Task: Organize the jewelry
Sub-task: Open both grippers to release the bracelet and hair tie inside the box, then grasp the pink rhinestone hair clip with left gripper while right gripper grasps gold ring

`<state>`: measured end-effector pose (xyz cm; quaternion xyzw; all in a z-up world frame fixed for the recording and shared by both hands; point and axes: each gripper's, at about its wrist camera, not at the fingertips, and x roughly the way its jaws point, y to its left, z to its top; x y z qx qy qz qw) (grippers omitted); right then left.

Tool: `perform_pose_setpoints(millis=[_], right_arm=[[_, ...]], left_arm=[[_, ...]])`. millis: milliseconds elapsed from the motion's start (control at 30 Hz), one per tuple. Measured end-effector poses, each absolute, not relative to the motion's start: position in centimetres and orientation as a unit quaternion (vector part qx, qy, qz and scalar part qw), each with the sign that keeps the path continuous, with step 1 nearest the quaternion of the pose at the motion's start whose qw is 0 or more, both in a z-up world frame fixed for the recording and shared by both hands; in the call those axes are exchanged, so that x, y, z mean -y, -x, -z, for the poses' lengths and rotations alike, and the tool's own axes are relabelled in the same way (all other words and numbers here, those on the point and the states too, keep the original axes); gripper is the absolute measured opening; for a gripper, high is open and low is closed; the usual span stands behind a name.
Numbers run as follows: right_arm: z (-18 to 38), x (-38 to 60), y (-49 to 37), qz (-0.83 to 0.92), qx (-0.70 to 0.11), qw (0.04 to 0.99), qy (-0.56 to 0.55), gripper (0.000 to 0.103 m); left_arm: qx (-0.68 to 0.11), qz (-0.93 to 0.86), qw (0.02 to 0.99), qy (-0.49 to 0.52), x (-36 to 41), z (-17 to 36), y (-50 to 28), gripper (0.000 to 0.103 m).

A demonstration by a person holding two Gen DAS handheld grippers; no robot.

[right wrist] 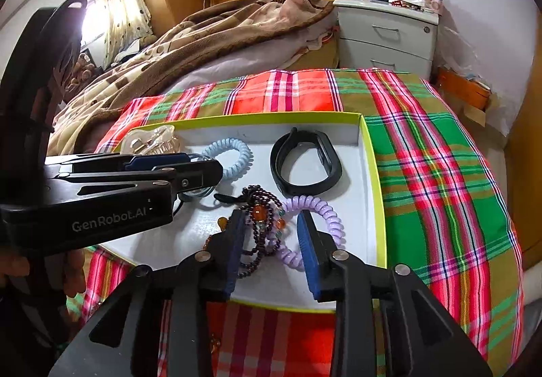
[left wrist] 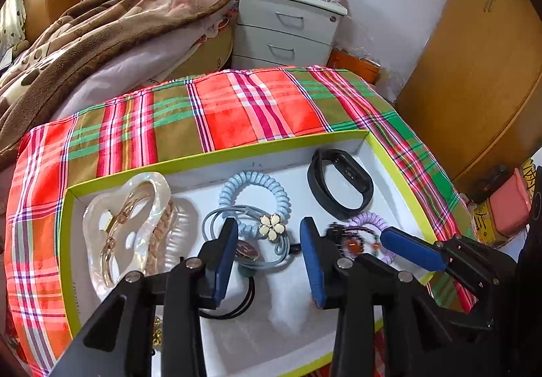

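A white box with a lime rim [left wrist: 216, 155] lies on the plaid cloth. In it are a pearly claw clip [left wrist: 128, 224], a light blue coil tie [left wrist: 254, 194], a black wristband [left wrist: 338, 184] and a lilac coil tie [right wrist: 318, 214]. My left gripper [left wrist: 269, 231] is open over a grey hair tie with a cream flower [left wrist: 271, 226], its pads clear of it. My right gripper [right wrist: 271, 217] is open astride a dark bead bracelet [right wrist: 261, 207] with orange beads, which lies loose on the box floor. A black elastic [left wrist: 237, 306] lies near the left finger.
The red-green plaid cloth [right wrist: 440, 173] covers the surface under the box. A bed with a brown blanket [left wrist: 84, 38] lies at the back left, a grey nightstand [left wrist: 288, 28] behind, and a wooden wardrobe [left wrist: 474, 72] to the right. A hand [right wrist: 73, 272] shows at the left edge.
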<state>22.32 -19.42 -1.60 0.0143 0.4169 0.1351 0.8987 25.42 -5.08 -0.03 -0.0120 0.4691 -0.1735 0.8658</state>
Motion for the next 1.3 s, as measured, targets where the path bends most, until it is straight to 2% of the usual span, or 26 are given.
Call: perform_pose_setpoints(millis=[200,867,1300], right_arm=[[1.0,19.4,-21.6,-0.133,-0.411,0.902,-0.012,0.033],[-0.7,19.2,-17.6,-0.131,-0.384,0.914,-0.013,0.039],[2.5,18.9,-14.8,-0.18,-0.423,0.888,-0.008,0.039]], left_arm=[[-0.461,0.175,0.869,0.02,4.6,-0.9,-24.3,0.044],[-0.432,0.154,0.888,0.047,1.1,-3.2,-18.6,0.046],[-0.423,0.11,0.895,0.093,-4.5,-1.8,-12.8,0.046]])
